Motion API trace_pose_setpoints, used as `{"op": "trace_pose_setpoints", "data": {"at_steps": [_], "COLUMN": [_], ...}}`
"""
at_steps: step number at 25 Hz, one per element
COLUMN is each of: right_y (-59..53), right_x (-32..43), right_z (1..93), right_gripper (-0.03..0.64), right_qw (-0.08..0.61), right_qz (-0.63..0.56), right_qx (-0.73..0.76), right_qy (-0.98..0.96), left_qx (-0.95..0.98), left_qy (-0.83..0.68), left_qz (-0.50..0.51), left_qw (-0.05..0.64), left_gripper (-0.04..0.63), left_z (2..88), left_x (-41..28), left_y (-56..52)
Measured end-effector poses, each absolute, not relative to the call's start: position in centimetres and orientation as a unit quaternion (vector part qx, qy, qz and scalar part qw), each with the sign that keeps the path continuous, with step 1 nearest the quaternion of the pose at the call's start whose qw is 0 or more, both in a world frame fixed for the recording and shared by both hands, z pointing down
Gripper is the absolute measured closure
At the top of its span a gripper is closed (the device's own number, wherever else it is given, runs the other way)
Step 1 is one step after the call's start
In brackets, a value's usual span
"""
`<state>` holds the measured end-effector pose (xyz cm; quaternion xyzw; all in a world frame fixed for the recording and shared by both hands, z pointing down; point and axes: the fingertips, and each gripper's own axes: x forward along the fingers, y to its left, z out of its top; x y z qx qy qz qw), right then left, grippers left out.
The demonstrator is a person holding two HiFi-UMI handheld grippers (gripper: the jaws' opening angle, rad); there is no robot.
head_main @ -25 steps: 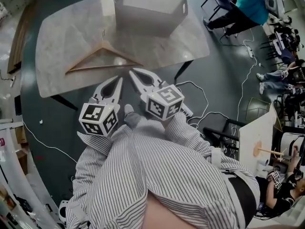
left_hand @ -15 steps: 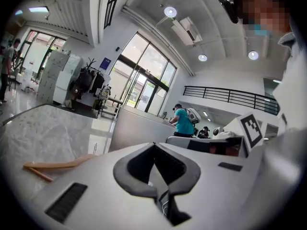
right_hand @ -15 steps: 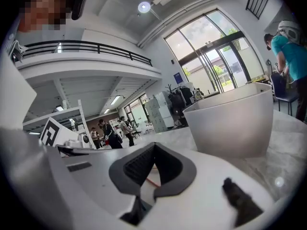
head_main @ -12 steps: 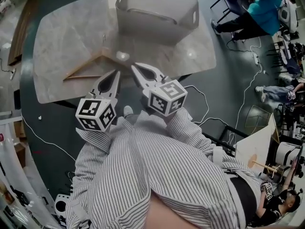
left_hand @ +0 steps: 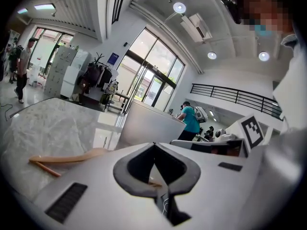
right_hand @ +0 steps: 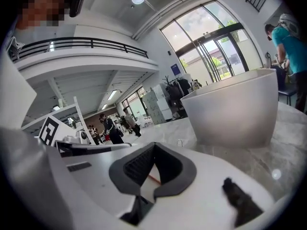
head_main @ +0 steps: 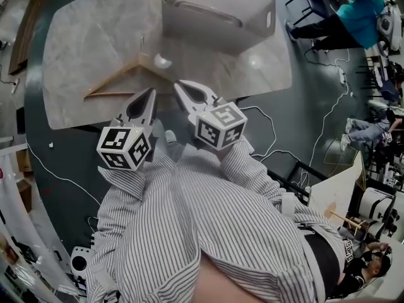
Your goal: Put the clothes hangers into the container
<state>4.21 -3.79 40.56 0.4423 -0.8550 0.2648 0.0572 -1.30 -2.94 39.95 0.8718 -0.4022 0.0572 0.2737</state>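
Observation:
A wooden clothes hanger (head_main: 120, 79) lies flat on the marble table (head_main: 82, 43), its metal hook pointing at the grey container (head_main: 218, 11) behind it. My left gripper (head_main: 151, 91) is shut and empty, its tip over the hanger's bottom bar near the table's front edge. Just to its right, my right gripper (head_main: 177, 84) is also shut and empty, beside the bar's right end. In the left gripper view, the left gripper (left_hand: 154, 144) has the hanger (left_hand: 67, 157) ahead on the left and the container (left_hand: 148, 126) beyond. In the right gripper view, the right gripper (right_hand: 154, 144) faces the container (right_hand: 235, 114).
The table's front edge (head_main: 76, 120) runs just under the grippers, with dark floor below it. Cables (head_main: 271, 137) trail over the floor on the right. A person in a teal top (head_main: 353, 8) sits at the far right beside other desks.
Both grippers have moved forward together from in front of the table to over its front edge, ending at the hanger's bottom bar. Both stayed shut. The hanger has not moved.

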Motion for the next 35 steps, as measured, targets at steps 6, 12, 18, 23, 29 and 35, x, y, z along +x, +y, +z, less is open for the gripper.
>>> {"op": "trace_pose_setpoints", "data": {"at_steps": [6,12,18,23,29,35], "right_y": [-6.2,-9.3,-12.1,-13.7,-14.3,-15.7], "right_x": [3.1,1.5,-0.1,-1.4,-1.0,-0.8], "right_z": [40.5,40.4,40.2,40.4,41.3,41.6], "right_gripper": [0.604,0.604,0.604,0.604,0.604,0.604], "right_qw": [0.061,0.064,0.066,0.061,0.079,0.086], "right_qz": [0.269,0.263,0.261,0.265,0.266,0.264], "right_qx": [0.456,0.459,0.463,0.458,0.46,0.443], "right_qy": [-0.846,-0.846,-0.844,-0.846,-0.843,-0.852], "left_qx": [0.868,0.871,0.877,0.885,0.887,0.885], "left_qy": [-0.4,-0.4,-0.387,-0.366,-0.343,-0.346], "left_qz": [0.074,0.074,0.069,0.07,0.064,0.064], "left_qw": [0.284,0.275,0.278,0.279,0.303,0.305], "left_gripper": [0.586,0.586,0.586,0.586,0.586,0.586], "left_z": [40.3,39.8,39.6,40.3,41.3,41.4], "left_x": [-3.2,-5.0,-6.2,-6.6,-5.6,-4.9], "left_y": [-5.0,-8.4,-11.8,-13.7,-14.0,-15.0]}}
